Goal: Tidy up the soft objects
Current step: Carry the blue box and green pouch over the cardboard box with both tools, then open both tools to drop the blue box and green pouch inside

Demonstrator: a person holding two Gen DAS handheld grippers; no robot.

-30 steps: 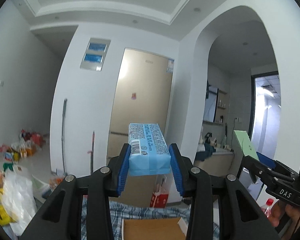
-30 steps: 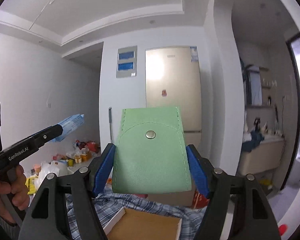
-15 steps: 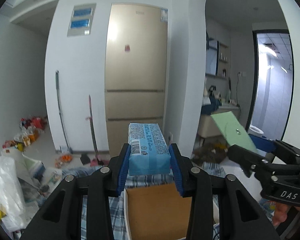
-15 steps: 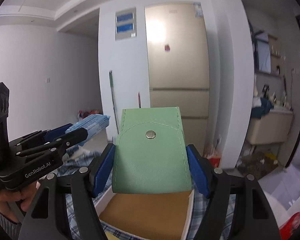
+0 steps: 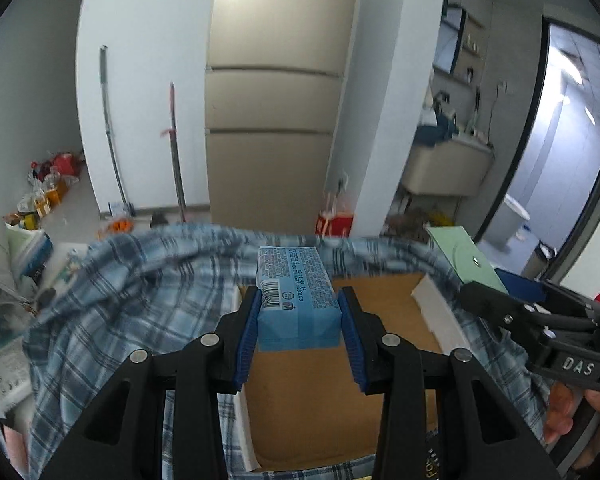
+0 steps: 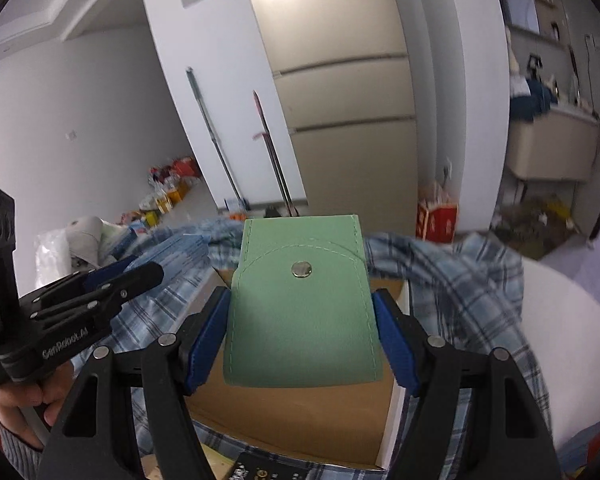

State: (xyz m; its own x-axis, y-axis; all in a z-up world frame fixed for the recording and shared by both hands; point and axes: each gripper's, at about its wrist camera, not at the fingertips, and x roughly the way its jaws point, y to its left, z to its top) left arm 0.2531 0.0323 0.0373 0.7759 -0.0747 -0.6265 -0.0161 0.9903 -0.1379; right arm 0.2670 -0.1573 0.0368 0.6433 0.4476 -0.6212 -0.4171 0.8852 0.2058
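We see a light-blue plastic-wrapped tissue pack [image 5: 298, 304] clamped between the left gripper's [image 5: 299, 322] blue fingers [image 5: 247, 336], and a flat mint-green snap-button pouch [image 6: 302, 312] clamped between the right gripper's [image 6: 302, 334] fingers [image 6: 394, 344]. Below and ahead of both lies an open brown cardboard box [image 5: 332, 400] on blue plaid cloth [image 5: 132, 312].

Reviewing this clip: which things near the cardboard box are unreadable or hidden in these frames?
- Left wrist: tissue pack print too small to read.
- Both views: cardboard box floor partly hidden behind the held items.
- Right wrist: green pouch contents hidden by its snapped flap.
- Both views: plaid cloth motion-blurred.
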